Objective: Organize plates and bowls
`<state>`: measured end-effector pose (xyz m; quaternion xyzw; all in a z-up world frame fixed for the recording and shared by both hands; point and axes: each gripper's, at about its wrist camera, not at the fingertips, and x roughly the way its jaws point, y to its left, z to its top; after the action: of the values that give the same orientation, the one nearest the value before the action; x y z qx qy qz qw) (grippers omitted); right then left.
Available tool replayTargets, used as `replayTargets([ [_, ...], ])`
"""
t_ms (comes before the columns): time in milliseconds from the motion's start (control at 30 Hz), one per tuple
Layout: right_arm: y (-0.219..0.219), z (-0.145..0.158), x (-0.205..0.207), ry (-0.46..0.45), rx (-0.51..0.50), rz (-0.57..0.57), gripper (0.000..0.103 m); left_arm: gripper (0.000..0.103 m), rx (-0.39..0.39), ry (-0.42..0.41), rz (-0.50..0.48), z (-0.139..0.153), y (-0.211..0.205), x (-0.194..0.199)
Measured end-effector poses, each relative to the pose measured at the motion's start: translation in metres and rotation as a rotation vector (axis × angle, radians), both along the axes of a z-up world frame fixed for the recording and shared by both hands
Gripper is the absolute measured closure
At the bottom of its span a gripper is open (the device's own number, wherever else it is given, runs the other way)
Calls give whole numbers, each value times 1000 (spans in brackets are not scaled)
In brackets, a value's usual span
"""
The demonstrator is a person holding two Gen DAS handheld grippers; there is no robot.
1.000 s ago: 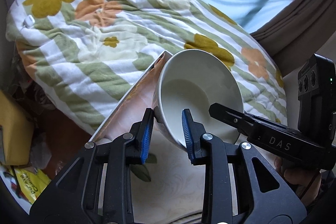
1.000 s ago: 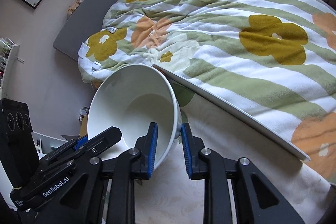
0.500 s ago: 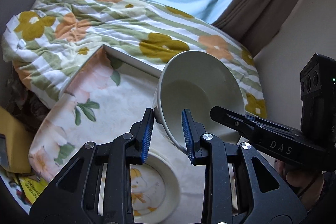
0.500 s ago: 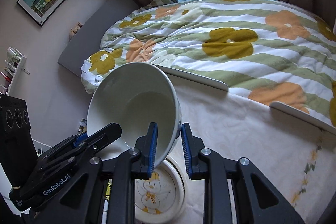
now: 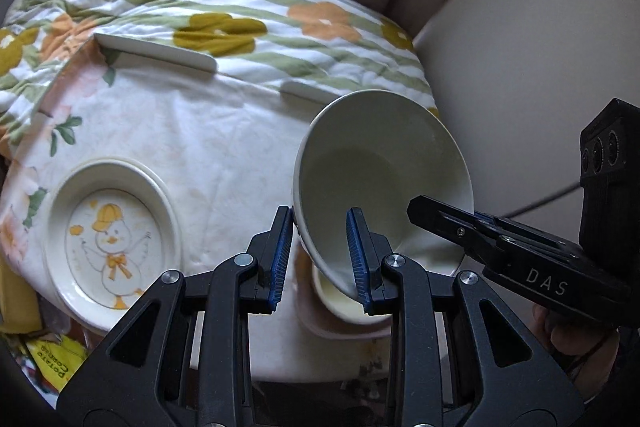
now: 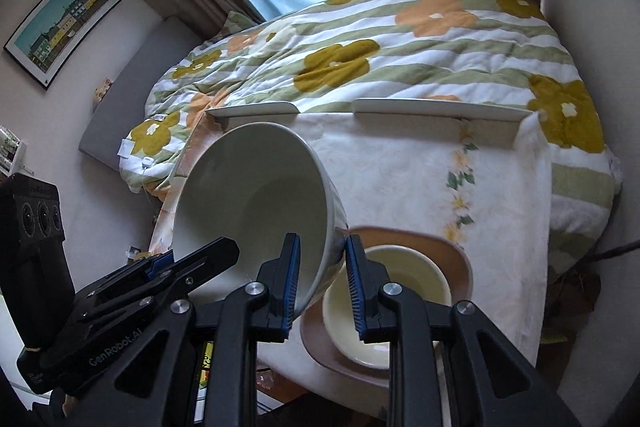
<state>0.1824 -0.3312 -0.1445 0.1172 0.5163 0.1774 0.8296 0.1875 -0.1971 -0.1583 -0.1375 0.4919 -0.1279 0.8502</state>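
Note:
Both grippers hold one large white bowl (image 5: 380,163) by its rim, tilted above the table. My left gripper (image 5: 320,255) is shut on its left rim. My right gripper (image 6: 320,283) is shut on its right rim, and the bowl also shows in the right wrist view (image 6: 256,195). Below the bowl a small cream bowl (image 6: 396,291) sits on a brown plate (image 6: 452,255); both show partly in the left wrist view, the cream bowl (image 5: 340,303) and the plate (image 5: 340,331). A duck-print plate (image 5: 108,239) lies on the table's left part.
The small table wears a white floral cloth (image 5: 208,147) and stands against a bed with a flowered quilt (image 5: 240,7). White raised table edges (image 6: 436,107) line the far side. A wall (image 5: 540,47) is close on the right. Yellow packets (image 5: 52,363) lie low left.
Both grippers have carried the big bowl from over the bed toward the table's near right. The duck plate, the cream bowl and the brown plate have come into view.

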Motion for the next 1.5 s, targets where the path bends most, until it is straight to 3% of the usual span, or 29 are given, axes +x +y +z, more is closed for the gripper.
replayTargets([
  [367, -40, -46, -34, 86, -12, -137, 82, 78, 62, 107, -165, -41, -48, -6],
  [533, -47, -67, -39, 125, -19, -151, 82, 78, 111, 133, -202, -60, -62, -2],
  [767, -47, -80, -41, 110, -85, -136, 82, 78, 174, 154, -247, -77, -73, 4],
  [1167, -32, -81, -49, 39, -232, -40, 82, 78, 278, 151, -267, -83, -87, 3],
  [1500, -31, -81, -53, 30, -246, -31, 82, 78, 345, 136, -272, -83, -91, -1],
])
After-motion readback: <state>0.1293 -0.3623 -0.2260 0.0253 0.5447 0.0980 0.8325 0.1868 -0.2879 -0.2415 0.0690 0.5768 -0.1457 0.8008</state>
